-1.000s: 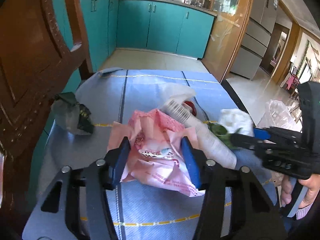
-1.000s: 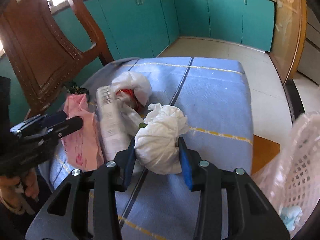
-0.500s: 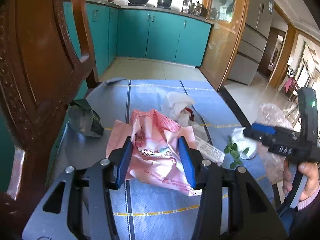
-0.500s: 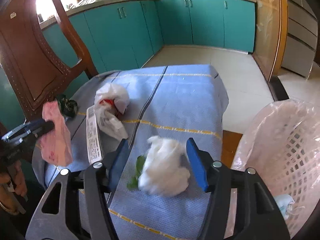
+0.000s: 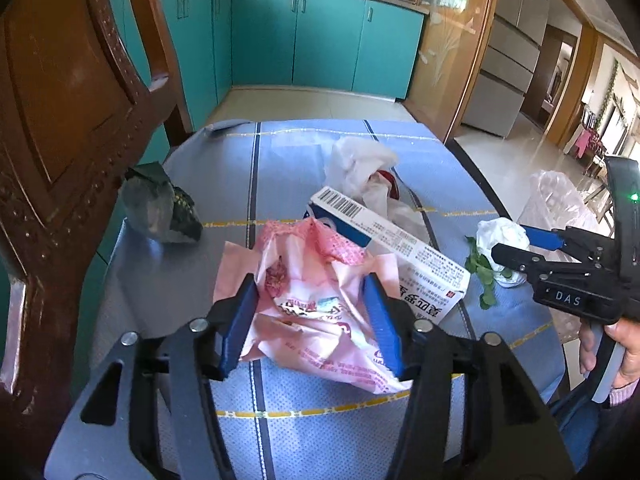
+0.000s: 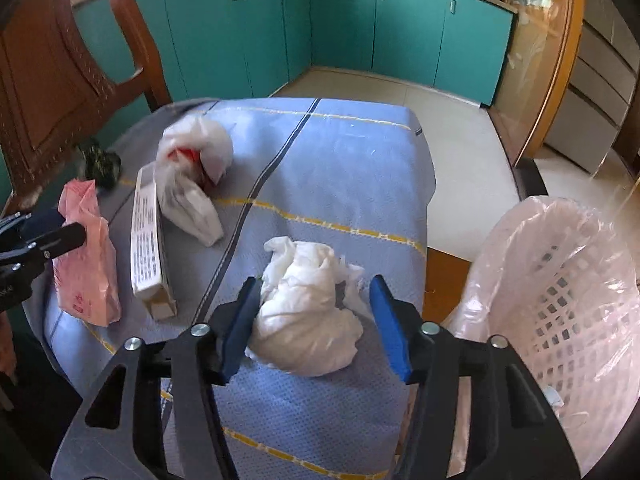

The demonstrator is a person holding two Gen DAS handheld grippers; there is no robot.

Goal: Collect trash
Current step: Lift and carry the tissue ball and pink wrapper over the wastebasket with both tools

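Observation:
A crumpled pink plastic bag (image 5: 312,312) fills the space between the blue pads of my left gripper (image 5: 310,284), whose jaws are opening. In the right wrist view the pink bag (image 6: 88,256) stands upright from the table with that gripper's finger at its top. A white paper wad (image 6: 308,320) lies on the blue tablecloth (image 6: 352,152) between the fingers of my right gripper (image 6: 315,280), whose jaws are closing. Its left pad touches the wad and its right pad stands clear. Green leaves (image 5: 484,276) poke out beside the wad (image 5: 502,236).
A long white carton (image 5: 400,248) lies beside the pink bag, with a white bag holding something red (image 5: 360,168) behind it. A dark wrapper (image 5: 160,208) sits by the wooden chair (image 5: 60,120). A lined white basket (image 6: 560,280) stands off the table's right edge.
My right gripper carried the white wad toward the table's basket side and let go of it; the wad now rests on the cloth. My left gripper's pads stand slightly wider around the pink bag.

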